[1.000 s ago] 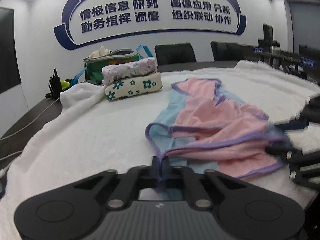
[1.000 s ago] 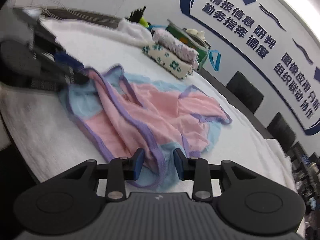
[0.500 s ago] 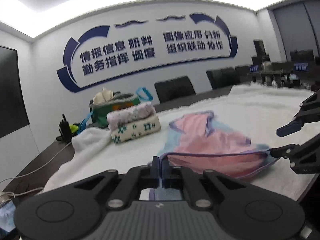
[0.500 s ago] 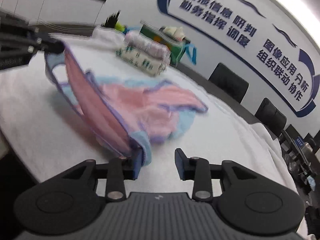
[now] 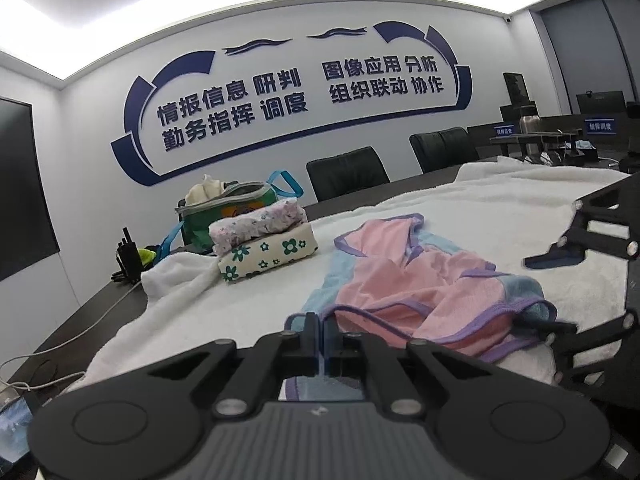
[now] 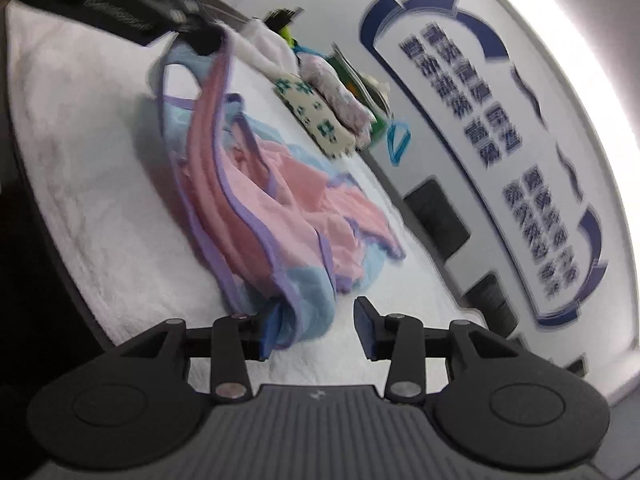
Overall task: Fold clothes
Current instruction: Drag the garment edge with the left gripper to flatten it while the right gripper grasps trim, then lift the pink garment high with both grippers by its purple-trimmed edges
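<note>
Left wrist view, our left gripper [image 5: 323, 340] pinched tight on the pink and blue garment [image 5: 424, 280] crumpled on the white towel [image 5: 224, 304], our right gripper [image 6: 316, 324] jaws opening, garment's blue corner between them, folded clothes stack [image 5: 262, 242] well behind.

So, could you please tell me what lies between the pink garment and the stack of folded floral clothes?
Only bare white towel; the left wrist view shows it between the pink garment and the folded stack.
</note>
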`<action>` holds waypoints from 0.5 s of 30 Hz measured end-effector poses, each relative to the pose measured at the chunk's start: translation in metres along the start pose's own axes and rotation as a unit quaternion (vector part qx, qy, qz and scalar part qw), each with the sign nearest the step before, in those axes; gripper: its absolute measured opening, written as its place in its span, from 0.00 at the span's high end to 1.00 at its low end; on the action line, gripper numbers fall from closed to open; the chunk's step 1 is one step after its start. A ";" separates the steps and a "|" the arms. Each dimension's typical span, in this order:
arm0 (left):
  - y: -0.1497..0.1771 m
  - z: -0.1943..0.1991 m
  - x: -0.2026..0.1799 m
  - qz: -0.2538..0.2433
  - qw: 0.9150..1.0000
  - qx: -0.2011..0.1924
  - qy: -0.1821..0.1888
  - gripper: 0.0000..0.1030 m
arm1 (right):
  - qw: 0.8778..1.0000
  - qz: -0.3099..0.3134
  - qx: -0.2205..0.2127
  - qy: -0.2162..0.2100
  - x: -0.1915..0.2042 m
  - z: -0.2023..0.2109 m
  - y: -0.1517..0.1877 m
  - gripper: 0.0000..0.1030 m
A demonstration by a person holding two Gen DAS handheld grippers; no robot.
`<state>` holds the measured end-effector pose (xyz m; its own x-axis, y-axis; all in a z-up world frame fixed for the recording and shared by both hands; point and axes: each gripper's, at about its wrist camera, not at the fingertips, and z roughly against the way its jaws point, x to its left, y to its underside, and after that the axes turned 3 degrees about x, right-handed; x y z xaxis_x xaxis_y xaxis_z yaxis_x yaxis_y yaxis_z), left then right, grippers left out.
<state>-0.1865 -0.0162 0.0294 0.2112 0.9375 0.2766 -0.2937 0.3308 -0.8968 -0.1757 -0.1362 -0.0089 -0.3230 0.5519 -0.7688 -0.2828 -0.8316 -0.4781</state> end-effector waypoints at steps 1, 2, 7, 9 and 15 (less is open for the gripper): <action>0.001 0.000 0.000 -0.001 1.000 0.003 -0.002 0.99 | 1.000 0.003 -0.011 -0.009 0.002 0.000 -0.001 0.64; 0.003 -0.001 0.000 -0.003 1.000 0.007 -0.004 0.99 | 1.000 -0.004 -0.018 -0.022 0.001 0.000 -0.002 0.82; 0.022 -0.008 -0.008 -0.036 0.998 0.042 -0.021 0.96 | 0.994 -0.089 -0.014 -0.062 -0.029 0.006 0.005 0.95; 0.029 -0.009 -0.011 -0.041 0.998 0.053 -0.014 0.96 | 0.991 -0.117 -0.007 -0.067 -0.041 0.009 0.013 0.95; 0.033 -0.005 -0.026 -0.081 0.995 0.056 -0.015 0.85 | 0.990 -0.126 0.000 -0.058 -0.036 0.017 0.024 0.95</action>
<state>-0.1971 -0.0297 -0.0091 0.2373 0.8734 0.4254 -0.3614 0.4858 -0.7958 -0.1859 -0.1750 0.0143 -0.3440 0.7448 -0.5718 -0.3673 -0.6672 -0.6480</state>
